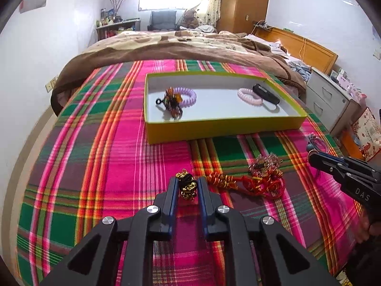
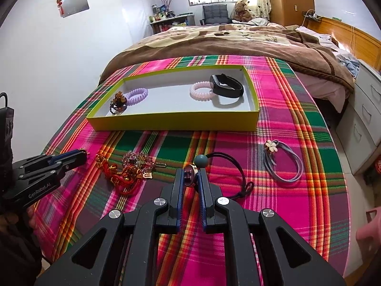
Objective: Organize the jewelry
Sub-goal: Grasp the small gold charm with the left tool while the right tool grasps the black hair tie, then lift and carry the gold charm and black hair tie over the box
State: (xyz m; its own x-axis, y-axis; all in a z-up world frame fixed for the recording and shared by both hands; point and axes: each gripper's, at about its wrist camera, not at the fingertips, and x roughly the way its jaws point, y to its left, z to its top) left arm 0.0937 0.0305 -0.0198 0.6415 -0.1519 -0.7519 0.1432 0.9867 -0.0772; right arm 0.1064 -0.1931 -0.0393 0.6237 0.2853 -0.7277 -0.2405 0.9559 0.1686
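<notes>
Plaid pink, green and orange cloth [image 1: 100, 157] lies open between our grippers and the shallow yellow-green cardboard box [image 1: 214, 128] at twelve o'clock. Our left gripper [image 1: 188, 186] is clenched on a black-and-gold beaded ornament [image 1: 187, 186], with a red-and-gold knotted tassel [image 1: 250, 186] just beside it at three o'clock. Our right gripper [image 2: 191, 178] grasps a round disc charm with a grey-green ball [image 2: 200, 160] on a black cord loop [image 2: 238, 166]. Only the right wrist view shows a grey-blue suede band with a cream flower [image 2: 283, 159] at two o'clock. Inside the box lie a lilac coil band [image 2: 137, 95], a pink coil band [image 2: 202, 90] and a black smooth wristband [image 2: 227, 85]
</notes>
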